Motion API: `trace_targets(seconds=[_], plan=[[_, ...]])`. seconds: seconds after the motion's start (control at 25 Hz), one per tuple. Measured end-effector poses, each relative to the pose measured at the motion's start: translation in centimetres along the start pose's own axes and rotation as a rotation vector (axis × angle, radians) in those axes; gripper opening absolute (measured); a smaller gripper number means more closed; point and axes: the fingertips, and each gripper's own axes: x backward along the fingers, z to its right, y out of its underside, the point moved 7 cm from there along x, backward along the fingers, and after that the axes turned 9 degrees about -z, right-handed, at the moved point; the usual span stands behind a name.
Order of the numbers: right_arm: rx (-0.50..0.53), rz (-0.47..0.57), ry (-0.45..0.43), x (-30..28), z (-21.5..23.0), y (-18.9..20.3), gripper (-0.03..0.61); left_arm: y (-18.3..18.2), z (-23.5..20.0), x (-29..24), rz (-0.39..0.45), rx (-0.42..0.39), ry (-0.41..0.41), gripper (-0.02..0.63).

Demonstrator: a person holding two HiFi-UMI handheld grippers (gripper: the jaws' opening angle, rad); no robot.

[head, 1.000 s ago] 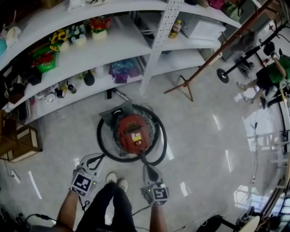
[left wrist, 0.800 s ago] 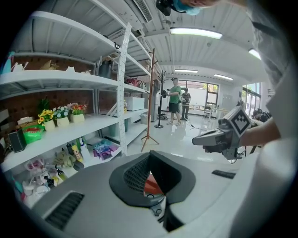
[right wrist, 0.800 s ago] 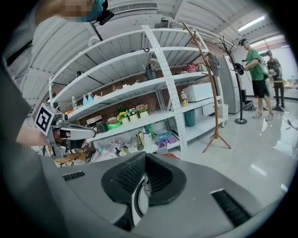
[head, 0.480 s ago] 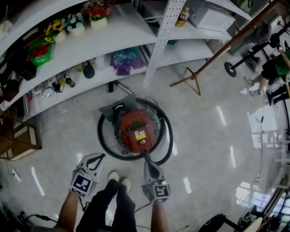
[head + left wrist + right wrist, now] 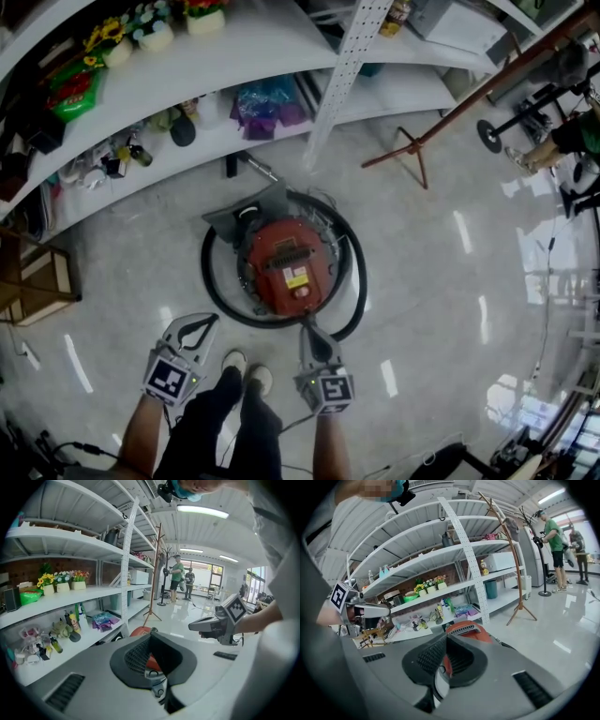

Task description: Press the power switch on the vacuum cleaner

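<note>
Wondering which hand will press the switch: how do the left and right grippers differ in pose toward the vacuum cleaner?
The right gripper points straight at the red vacuum cleaner, its tip close to the black hose; the left gripper sits farther off, over bare floor. The left gripper angles inward, while the right gripper runs straight ahead. Both have jaws together and hold nothing.

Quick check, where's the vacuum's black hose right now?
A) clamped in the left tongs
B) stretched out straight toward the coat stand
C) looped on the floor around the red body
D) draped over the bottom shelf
C: in the head view the black hose lies on the floor in a ring that circles the red vacuum cleaner.
</note>
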Motion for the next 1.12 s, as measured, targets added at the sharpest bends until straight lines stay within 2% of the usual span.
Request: trace_targets(seconds=[0.32,0.84,1.12], plan=[[0.008,-0.006,-0.004,-2.8,1.2,1.3,0.012,1.5,-0.7,-2.0,0.002,0.005,-0.005,-0.008],[0.008,-0.031,0.012,-6.8,3.1,2.1,0.012,2.4,-1.3,-2.4,-0.012,-0.001,-0.019,-0.008],[0.017,-0.045,-0.004,-8.7,3.8,3.3,0.012,2.8,-1.7,-2.3,-0.003,0.026,-0.022,-0.008]])
